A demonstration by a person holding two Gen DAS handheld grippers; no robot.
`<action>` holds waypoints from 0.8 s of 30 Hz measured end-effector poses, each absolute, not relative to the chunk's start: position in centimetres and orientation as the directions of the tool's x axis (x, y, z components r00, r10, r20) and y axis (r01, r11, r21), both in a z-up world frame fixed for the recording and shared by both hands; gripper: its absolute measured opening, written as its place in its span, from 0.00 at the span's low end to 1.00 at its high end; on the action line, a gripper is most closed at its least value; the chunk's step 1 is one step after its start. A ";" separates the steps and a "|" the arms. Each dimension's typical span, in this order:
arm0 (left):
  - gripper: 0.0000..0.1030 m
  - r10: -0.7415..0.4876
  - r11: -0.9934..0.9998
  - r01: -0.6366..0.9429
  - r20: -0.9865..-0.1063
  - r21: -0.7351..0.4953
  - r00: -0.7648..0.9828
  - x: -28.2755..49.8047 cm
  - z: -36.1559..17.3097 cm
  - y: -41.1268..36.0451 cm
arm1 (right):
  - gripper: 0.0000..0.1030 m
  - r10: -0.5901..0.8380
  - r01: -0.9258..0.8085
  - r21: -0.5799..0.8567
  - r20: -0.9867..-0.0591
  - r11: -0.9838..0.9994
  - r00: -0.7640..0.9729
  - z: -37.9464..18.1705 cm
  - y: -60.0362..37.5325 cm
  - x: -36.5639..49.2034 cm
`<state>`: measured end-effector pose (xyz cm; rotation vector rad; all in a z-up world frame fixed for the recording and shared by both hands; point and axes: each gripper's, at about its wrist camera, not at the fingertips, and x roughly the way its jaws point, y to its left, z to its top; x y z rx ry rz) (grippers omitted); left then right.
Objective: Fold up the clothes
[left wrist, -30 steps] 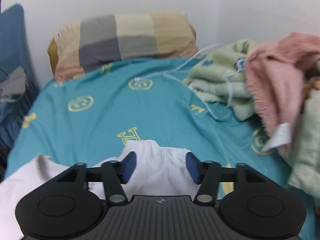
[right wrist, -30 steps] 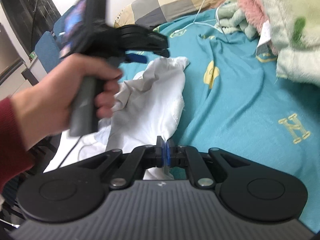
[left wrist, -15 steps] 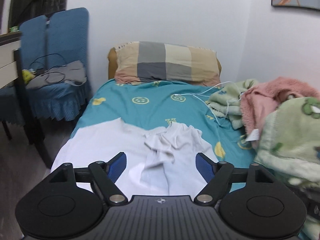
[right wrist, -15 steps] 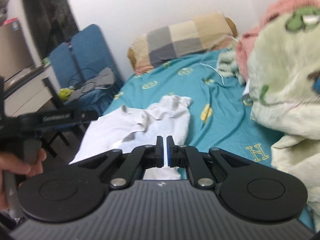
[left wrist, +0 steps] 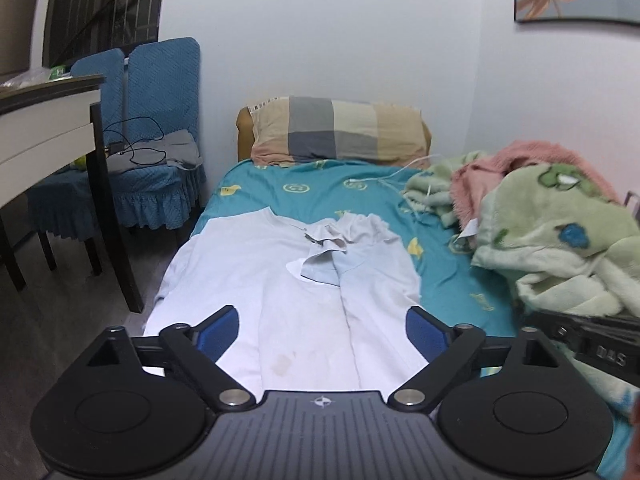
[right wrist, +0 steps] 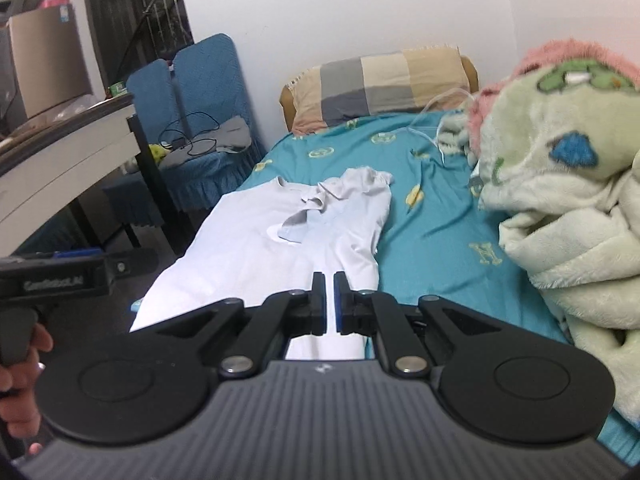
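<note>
On the bed (left wrist: 372, 204), limp white shirt (left wrist: 280, 280) ahead of opening, empty left jaws and pressed-together, empty right jaws; likely grab its hem.

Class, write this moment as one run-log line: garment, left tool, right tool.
garment: white shirt on bed, top bunched | left tool: opening, nothing between | right tool: shut, empty

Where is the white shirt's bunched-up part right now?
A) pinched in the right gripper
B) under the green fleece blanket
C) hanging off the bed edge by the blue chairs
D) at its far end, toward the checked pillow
D: the white shirt lies spread on the teal bed sheet, its crumpled folds at the end nearest the checked pillow, clear of both grippers.
</note>
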<state>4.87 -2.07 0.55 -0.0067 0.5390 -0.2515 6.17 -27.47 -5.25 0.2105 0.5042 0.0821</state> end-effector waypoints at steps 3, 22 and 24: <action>0.95 -0.263 0.964 0.246 -0.504 -0.100 0.823 2.9 0.4 -1.1 | 0.13 0.120 -0.034 0.196 -0.446 0.980 0.887 -4.2 -26.1 5.1; 1.00 -0.251 0.965 0.253 -0.531 -0.072 0.809 3.1 -1.7 -0.5 | 0.71 0.084 0.007 0.212 -0.420 0.977 0.904 -6.3 -24.9 4.3; 1.00 -0.247 0.966 0.249 -0.531 -0.068 0.810 3.2 -1.6 -0.4 | 0.71 0.084 0.010 0.214 -0.424 0.977 0.902 -6.4 -24.9 4.4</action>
